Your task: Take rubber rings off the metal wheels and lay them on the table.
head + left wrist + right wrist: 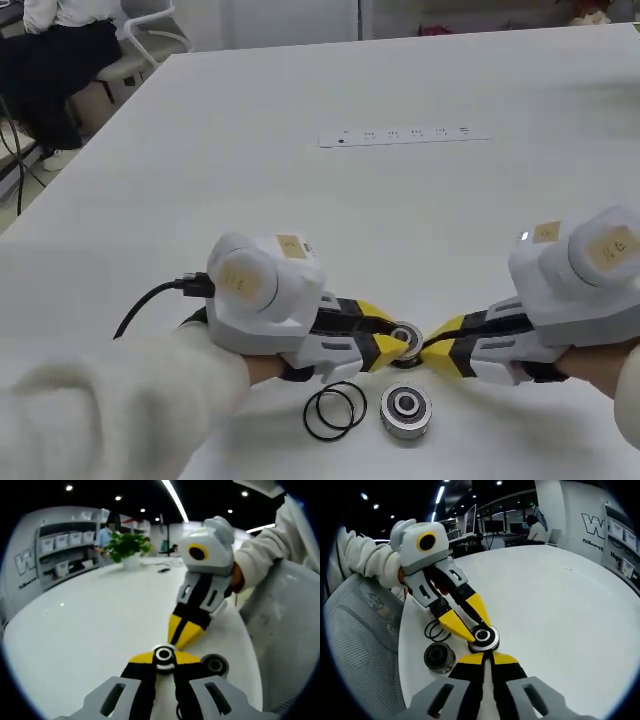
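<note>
One metal wheel (pixel 485 636) is clamped between the jaws of the left gripper (pixel 392 345), just above or on the table (pixel 300 180); which of the two cannot be told. The right gripper (pixel 487 658) is brought against the wheel's rim from the right with its jaws drawn together. Whether a rubber ring is pinched between them cannot be told. The chief risk is judged to be a slip. If the ring is pulled sideways while the wheel is held only by two narrow tips, the wheel may be twisted out of the grasp and dropped. A stretched ring may also snap free and be flung off. A second wheel (pixel 405 408) stands near the grippers on the near side, with two loose rubber rings (pixel 335 410) laid just left of it. These could be knocked if the grippers are swung downward and toward the person. In the right gripper view the near edge of the table is seen close behind the second wheel, with a mesh chair (pixel 365 630) beyond it, so anything dropped there may roll off. Wide open room is offered on the far side, where nothing is met before a power strip (pixel 405 135) well apart. A cable (pixel 150 298) is trailed off to the left.
</note>
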Available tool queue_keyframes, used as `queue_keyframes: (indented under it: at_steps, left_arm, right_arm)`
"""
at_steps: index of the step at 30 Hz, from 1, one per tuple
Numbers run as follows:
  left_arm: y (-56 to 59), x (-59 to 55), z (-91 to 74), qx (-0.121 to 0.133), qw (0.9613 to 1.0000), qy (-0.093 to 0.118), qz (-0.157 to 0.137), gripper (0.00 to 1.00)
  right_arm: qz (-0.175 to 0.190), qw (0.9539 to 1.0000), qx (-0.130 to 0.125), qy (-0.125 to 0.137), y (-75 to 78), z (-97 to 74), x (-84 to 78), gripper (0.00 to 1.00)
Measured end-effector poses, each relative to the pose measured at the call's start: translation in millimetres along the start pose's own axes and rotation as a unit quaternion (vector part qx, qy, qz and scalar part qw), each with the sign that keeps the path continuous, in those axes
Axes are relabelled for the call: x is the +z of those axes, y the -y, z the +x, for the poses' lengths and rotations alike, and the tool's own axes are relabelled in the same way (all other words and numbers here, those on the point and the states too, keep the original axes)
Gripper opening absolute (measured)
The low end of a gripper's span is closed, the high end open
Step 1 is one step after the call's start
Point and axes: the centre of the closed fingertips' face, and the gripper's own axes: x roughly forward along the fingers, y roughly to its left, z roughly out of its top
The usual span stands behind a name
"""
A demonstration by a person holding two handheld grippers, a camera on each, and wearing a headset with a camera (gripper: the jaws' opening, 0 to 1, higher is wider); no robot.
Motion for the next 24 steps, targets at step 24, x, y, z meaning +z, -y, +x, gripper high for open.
queue_keyframes:
  at_steps: [24]
  left_arm:
    - [-0.3, -1.7, -2.5, -0.002, 0.9999, -0.002, 0.012, 0.14]
  right_arm:
    - [0.162, 0.9853, 0.001, 0.054, 6.4, -7.0, 13.3, 0.00]
